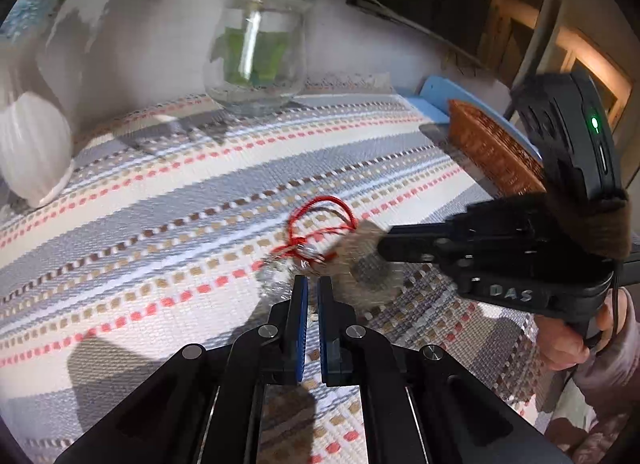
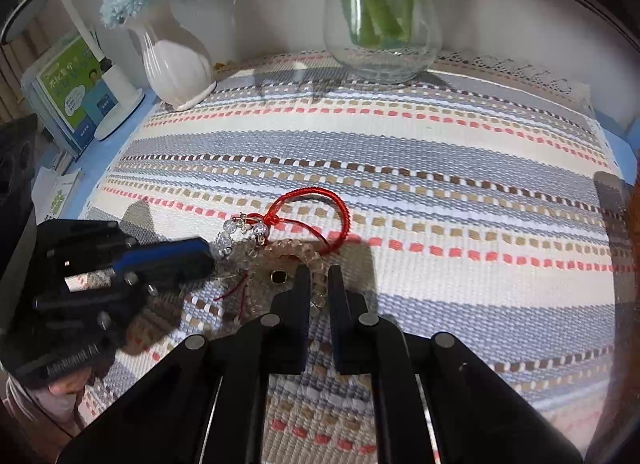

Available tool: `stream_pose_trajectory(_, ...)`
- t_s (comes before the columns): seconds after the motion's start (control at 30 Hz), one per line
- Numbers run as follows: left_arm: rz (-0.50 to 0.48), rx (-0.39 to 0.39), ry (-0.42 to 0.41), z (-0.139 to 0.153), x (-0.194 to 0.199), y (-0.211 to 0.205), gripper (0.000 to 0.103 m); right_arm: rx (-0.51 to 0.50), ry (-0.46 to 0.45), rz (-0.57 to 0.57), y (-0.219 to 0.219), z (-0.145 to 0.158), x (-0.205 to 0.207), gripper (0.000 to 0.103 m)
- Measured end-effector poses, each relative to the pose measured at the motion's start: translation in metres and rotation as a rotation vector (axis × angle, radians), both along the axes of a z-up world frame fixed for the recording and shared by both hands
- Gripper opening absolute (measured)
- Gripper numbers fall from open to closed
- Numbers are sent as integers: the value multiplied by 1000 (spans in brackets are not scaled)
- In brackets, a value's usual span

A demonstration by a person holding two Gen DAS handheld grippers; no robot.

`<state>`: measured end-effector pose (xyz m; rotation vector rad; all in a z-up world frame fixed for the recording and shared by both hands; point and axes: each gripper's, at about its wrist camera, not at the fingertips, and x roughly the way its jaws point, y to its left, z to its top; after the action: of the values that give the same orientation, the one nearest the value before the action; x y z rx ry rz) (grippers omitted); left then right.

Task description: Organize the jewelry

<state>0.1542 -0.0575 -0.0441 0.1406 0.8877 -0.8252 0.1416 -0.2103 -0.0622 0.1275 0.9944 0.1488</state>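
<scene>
Left gripper (image 1: pixel 313 282) has its jaws together at the clear beads (image 2: pixel 224 242). Right gripper (image 2: pixel 319 272) has its jaws clamped on the bead bracelet (image 2: pixel 280 260). Both meet at the tangle with the red cord (image 2: pixel 316 199), lying on the striped cloth (image 2: pixel 440 151) over the desk. Glass vase (image 2: pixel 380 23) behind.

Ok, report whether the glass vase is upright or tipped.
Upright: the glass vase stands on its base on the striped cloth, green stems inside.

The raised letters "DAS" stand on the black body of the right gripper (image 1: pixel 384 250); the green booklet (image 2: pixel 70 89) past the table's (image 2: pixel 120 143) far left corner bears print too small to read
</scene>
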Motion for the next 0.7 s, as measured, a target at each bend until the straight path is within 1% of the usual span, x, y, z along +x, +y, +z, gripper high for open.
stream_pose_trajectory(0.13,32,-23,7,5,4,13,4,-6,-10,-20,-12,7,-13,10)
stream_pose_trajectory(0.2,-3,-24,35,4,3,13,5,-8,-11,-32,-19,9,-20,10)
stream_pose_trajectory(0.27,-41,7,40,1,0,6,6,-10,-11,-42,-26,10,-25,10)
stream_pose_trajectory(0.33,-70,56,23,-2,-5,-5,13,-16,-6,-52,-33,9,-29,10)
stream_pose_trajectory(0.5,-100,177,15,-15,-3,-38,14,25,0,-61,-43,6,-33,10)
stream_pose_trajectory(0.6,-64,197,34,-21,6,-45,14,30,-5,-55,-44,5,-36,10)
stream_pose_trajectory(0.7,-43,176,55,-22,13,-45,15,33,-9,-48,-47,5,-39,10)
